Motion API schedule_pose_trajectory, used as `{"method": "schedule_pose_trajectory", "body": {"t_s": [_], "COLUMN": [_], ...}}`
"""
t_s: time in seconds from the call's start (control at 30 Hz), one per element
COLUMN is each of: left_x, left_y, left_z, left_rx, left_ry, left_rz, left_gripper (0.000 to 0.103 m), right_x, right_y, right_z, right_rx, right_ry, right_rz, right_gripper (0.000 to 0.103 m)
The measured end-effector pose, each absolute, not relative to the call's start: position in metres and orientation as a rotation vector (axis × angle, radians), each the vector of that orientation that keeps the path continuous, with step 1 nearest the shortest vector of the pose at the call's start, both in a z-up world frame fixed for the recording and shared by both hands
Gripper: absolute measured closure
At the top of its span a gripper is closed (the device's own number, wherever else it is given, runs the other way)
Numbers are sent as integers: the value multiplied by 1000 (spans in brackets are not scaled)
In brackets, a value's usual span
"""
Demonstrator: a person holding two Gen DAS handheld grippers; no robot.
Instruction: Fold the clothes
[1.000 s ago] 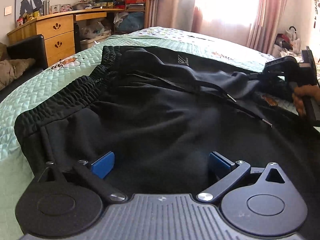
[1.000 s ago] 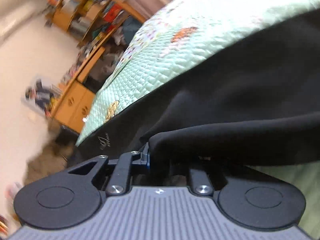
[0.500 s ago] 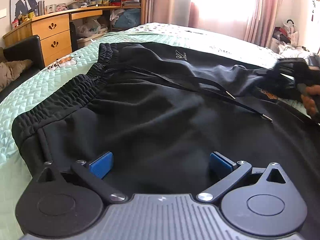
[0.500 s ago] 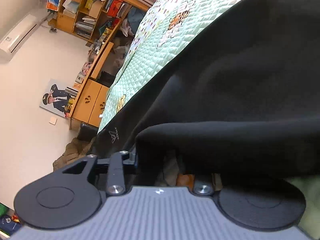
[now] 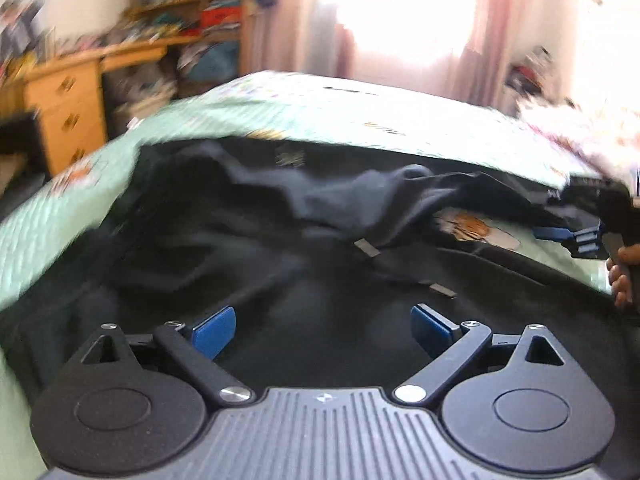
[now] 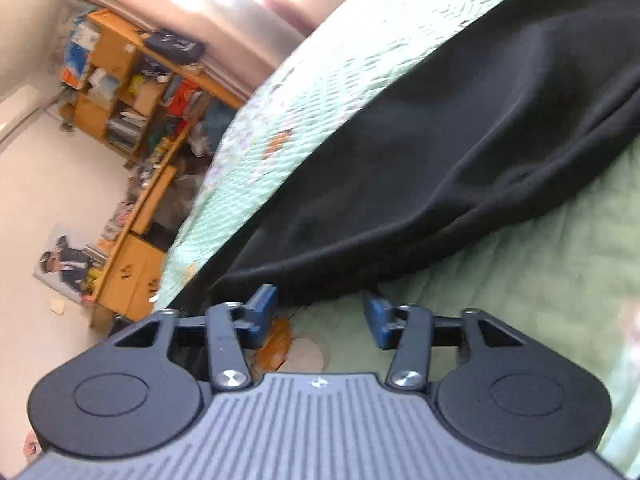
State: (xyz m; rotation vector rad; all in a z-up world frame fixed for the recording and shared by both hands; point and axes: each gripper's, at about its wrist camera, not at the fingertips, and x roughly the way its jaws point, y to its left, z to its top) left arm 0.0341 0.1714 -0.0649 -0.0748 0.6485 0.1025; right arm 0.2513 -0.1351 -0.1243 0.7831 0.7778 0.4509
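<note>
Room: bedroom, bright curtained window behind the bed; wooden desk with drawers [image 5: 60,108] and cluttered bookshelf [image 6: 124,92] along the wall. Left view is motion-blurred.
Surface: bed under a mint-green quilted bedspread [image 5: 320,108].
Task item: black track trousers [image 5: 240,248] spread across the bedspread; elastic waistband toward the desk side, drawcord tips [image 5: 440,289] lying loose on the cloth. One fold of fabric is bunched up mid-garment.
My left tool [image 5: 322,328]: jaws wide, closing slightly; nothing between the blue pads, only trouser cloth lying beneath them. Holding nothing.
My right tool [image 6: 320,316]: jaws partway and opening; the black hem edge [image 6: 360,276] lies just beyond the pads, not pinched. Bare bedspread shows in the gap. Holding nothing. From the left view it sits at the far right edge of the garment, my hand [image 5: 624,272] around its grip.
Step in hand (judgement): a fold appears just laid and let go; both tools free, between grasps.
Next move (judgement): pick two fresh grip points along one edge, probably the waistband side and the leg side, pinch through all layers and carry them over evenly.
Risk (judgement): the loose drawcord and the bunched ridge could get trapped in the fold; smooth first.
</note>
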Motion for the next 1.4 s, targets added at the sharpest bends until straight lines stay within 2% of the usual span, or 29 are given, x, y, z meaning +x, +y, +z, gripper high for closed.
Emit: {"method": "schedule_pose_trajectory", "body": {"t_s": [0.13,0.3,0.4,0.43,0.47,0.5,0.53,0.73,1.0,1.07,1.13,1.3,1.4], "left_x": [68,118,154,166,181,196,212,269,395,405,396,329,309], "left_y": [161,165,165,166,169,172,179,198,218,214,213,215,189], "left_z": [-54,-50,-58,-62,-67,-72,-75,-92,-111,-108,-99,-67,-82], "left_rx": [33,113,208,237,239,240,202,55,157,164,124,-128,-71], "left_ry": [633,641,687,701,729,757,789,902,780,763,763,780,876], "left_rz": [159,173,128,105,101,98,92,-64,190,215,199,-128,-260], "left_gripper": [7,10,30,43,51,68,80,102,101,101,101,90,89], "right_x": [219,208,210,211,212,214,215,219,220,220,220,216,214], "right_y": [-99,-68,-62,-64,-66,-68,-71,-74,-76,-77,-79,-80,-78], "right_z": [-121,-128,-138,-143,-145,-147,-149,-152,-155,-157,-159,-158,-155], "right_rx": [656,668,631,625,644,663,683,781,799,806,818,815,805], "right_ry": [810,827,767,737,718,699,681,665,657,656,656,655,652], "right_rz": [602,733,756,772,794,816,837,891,906,910,914,910,906], "right_gripper": [41,38,39,39,39,39,39,39,39,39,39,39,38]}}
